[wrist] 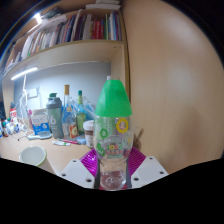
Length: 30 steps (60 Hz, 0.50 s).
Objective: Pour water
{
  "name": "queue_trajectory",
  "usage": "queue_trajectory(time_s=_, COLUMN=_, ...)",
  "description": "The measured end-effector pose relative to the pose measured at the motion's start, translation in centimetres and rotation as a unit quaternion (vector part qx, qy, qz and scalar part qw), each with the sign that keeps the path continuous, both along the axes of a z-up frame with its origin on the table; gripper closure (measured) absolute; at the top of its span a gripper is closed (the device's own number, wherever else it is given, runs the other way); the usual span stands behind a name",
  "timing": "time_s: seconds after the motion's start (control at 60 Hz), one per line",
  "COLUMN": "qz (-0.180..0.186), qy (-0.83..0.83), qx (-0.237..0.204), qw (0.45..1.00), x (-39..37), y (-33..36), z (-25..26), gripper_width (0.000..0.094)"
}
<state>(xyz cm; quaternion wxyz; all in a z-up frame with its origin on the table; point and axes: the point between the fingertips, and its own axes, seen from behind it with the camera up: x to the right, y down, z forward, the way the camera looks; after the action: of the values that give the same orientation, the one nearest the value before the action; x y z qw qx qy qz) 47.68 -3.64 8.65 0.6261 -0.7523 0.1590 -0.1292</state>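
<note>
- Gripper (112, 168) closed snug on a clear bottle (112, 140) with a green top, a pink pad (90, 160) pressing each side.
- Bottle upright, right between the fingers, up off the desk (25, 150).
- White bowl (33, 155) down on the desk.
- More bottles (68, 112) standing behind.
- Books on a shelf (70, 35) up high.

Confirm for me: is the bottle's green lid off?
No, the green lid sits on top of the clear bottle, which stands between the gripper fingers.
</note>
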Motion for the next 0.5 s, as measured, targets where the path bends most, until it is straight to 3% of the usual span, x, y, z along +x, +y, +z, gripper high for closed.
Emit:
queue_trajectory(time_s=0.133, qz=0.001, qy=-0.003, qx=-0.005, qw=1.0, x=0.0, y=0.0, z=0.0, gripper_width=0.0476)
queue_trajectory(time_s=0.2, qz=0.0, qy=0.001, qx=-0.037, qw=0.999, x=0.0, y=-0.3, z=-0.8, gripper_width=0.0388)
queue_trajectory(time_s=0.25, qz=-0.012, qy=0.027, qx=-0.077, qw=0.997, x=-0.1, y=-1.3, z=-2.1, gripper_width=0.0239)
queue_trajectory(time_s=0.3, qz=-0.021, qy=0.052, qx=-0.089, qw=0.995, x=-0.9, y=-2.6, z=-2.4, gripper_width=0.0096)
queue_trajectory(time_s=0.5, qz=-0.02, qy=0.056, qx=-0.108, qw=0.992, x=-5.9, y=-9.2, z=0.0, gripper_width=0.0095)
